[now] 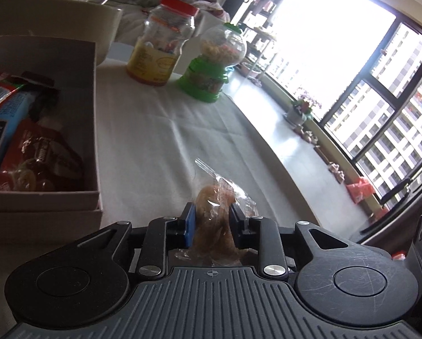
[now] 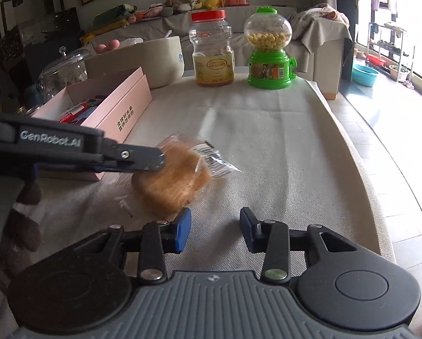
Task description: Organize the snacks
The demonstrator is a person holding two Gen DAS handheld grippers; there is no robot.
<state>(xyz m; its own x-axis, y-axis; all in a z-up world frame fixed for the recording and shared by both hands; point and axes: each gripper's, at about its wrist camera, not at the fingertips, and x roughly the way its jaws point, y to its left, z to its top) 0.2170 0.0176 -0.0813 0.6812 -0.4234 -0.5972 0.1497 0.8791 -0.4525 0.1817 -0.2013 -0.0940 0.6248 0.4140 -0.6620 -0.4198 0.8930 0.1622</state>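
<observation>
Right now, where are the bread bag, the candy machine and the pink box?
bread bag (image 2: 173, 190), right wrist view, brown bread.
candy machine (image 2: 268, 29), right wrist view, clear globe.
pink box (image 2: 129, 104), right wrist view, long outer wall.

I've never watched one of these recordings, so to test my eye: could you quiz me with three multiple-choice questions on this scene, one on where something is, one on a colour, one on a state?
1. Where is the pink box relative to the wrapped pastry in the right wrist view?
A. Left of it
B. Right of it
C. On top of it

2. What colour is the jar's lid?
A. Green
B. Red
C. Blue

3. What is the left hand-held gripper doing?
A. Open, holding nothing
B. Shut on the jar
C. Shut on the wrapped pastry

Answers: 1 A, the box sits left of the pastry; 2 B, the lid is red; 3 C, both fingers press the wrapper, while the right hand-held gripper stands open.
</observation>
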